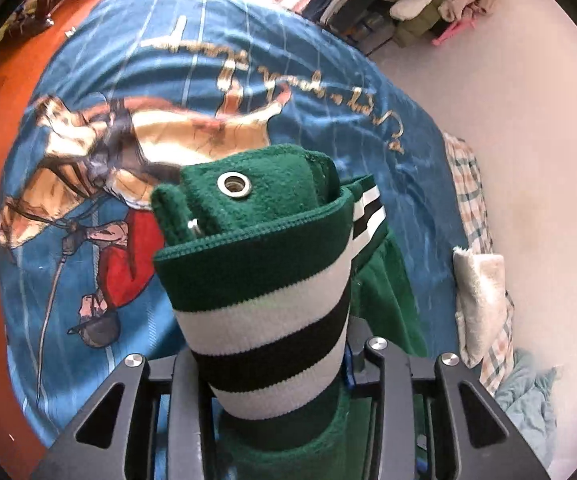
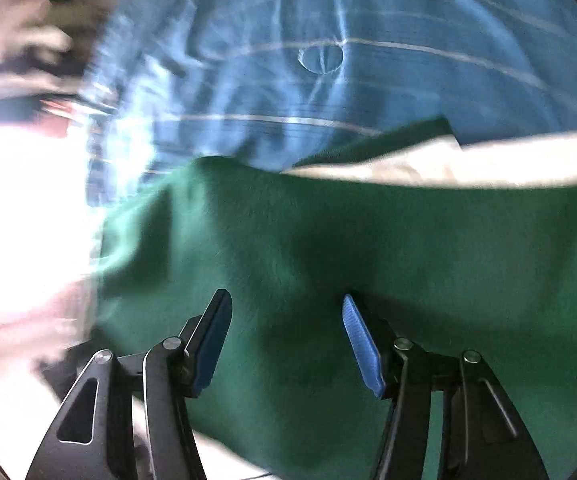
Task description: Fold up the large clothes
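Green garment [image 1: 272, 208] gripped over blue bedspread [image 1: 320, 92].
Left gripper [image 1: 280, 360] clamps the striped cuff; right gripper [image 2: 286, 340], lower centre, stands half open, holding nothing.

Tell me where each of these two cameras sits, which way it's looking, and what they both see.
Left wrist: on the left gripper, looking down along its fingers at the striped cuff clamped between them, blue bedspread beyond.
Right wrist: on the right gripper, looking down past open blue pads at blurred green fabric; no hand shows.
Shared: the green garment and the bedspread.
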{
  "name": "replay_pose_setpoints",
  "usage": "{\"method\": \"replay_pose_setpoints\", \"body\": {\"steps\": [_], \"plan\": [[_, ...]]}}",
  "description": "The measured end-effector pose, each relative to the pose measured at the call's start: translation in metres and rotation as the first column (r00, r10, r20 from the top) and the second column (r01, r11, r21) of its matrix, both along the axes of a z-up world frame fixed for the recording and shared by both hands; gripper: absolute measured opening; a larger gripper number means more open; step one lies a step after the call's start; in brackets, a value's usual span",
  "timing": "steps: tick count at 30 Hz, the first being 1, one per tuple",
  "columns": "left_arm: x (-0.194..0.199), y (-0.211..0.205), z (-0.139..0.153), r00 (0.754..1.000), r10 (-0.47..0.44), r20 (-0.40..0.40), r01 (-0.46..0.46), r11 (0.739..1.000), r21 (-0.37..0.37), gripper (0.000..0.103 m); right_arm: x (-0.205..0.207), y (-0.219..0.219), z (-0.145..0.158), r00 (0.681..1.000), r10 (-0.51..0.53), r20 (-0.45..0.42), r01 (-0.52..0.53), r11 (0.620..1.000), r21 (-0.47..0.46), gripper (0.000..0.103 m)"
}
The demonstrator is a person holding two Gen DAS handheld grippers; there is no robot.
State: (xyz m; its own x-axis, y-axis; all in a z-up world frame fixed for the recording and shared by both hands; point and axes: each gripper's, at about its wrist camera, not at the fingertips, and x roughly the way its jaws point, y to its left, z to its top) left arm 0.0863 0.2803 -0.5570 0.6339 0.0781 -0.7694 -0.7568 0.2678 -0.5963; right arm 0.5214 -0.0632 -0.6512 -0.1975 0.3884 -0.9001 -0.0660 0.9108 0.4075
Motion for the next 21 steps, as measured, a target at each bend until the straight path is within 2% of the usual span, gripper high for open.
{"method": "replay_pose_setpoints", "body": {"steps": [1, 3, 5, 7, 9, 10, 13, 17, 19, 21], "plan": [[0.001, 0.001, -0.005, 1.0, -0.003, 0.003, 0.003, 1.0, -0.009, 0.037, 0.002, 0.012, -0.01, 1.0, 0.02, -0.004, -0.02, 0.997, -0.073, 0.061], [0.01, 0.004, -0.02, 1.0, -0.013, -0.022, 0.013, 0.999, -0.039, 0.043, 0.002, 0.023, -0.015, 1.0, 0.023, 0.0, -0.023, 0.989, -0.145, 0.064], [0.016, 0.007, -0.034, 0.999, -0.017, -0.043, 0.013, 0.997, -0.075, 0.052, 0.001, 0.031, -0.01, 0.998, 0.057, 0.004, -0.056, 0.985, -0.165, 0.071], [0.018, 0.007, -0.044, 0.999, -0.013, -0.031, 0.01, 0.995, -0.098, 0.053, -0.003, 0.029, 0.001, 0.997, 0.073, 0.017, -0.07, 0.989, -0.13, 0.071], [0.019, 0.004, -0.045, 0.999, -0.005, -0.034, 0.003, 0.997, -0.079, 0.051, -0.011, 0.014, 0.013, 0.999, 0.039, 0.009, -0.039, 0.999, -0.038, 0.071], [0.022, 0.002, -0.04, 0.999, -0.008, -0.039, 0.006, 0.998, -0.055, 0.035, -0.017, 0.001, 0.018, 1.0, 0.004, -0.021, -0.004, 1.0, 0.016, 0.071], [0.033, 0.001, -0.016, 0.998, -0.035, -0.043, 0.035, 0.999, -0.004, 0.03, -0.041, -0.041, 0.034, 0.995, -0.092, -0.043, 0.094, 0.993, 0.065, 0.071], [0.051, 0.013, 0.037, 0.998, -0.056, 0.02, 0.055, 0.997, 0.061, 0.027, -0.081, -0.107, 0.061, 0.972, -0.237, -0.008, 0.237, 0.972, -0.009, 0.071], [0.061, 0.021, 0.075, 0.994, -0.091, 0.054, 0.083, 0.988, 0.134, 0.027, -0.097, -0.137, 0.068, 0.946, -0.325, -0.008, 0.323, 0.944, -0.067, 0.071], [0.069, 0.027, 0.107, 0.99, -0.125, 0.069, 0.108, 0.972, 0.209, 0.027, -0.111, -0.156, 0.067, 0.929, -0.37, -0.008, 0.367, 0.925, -0.099, 0.072]]}}
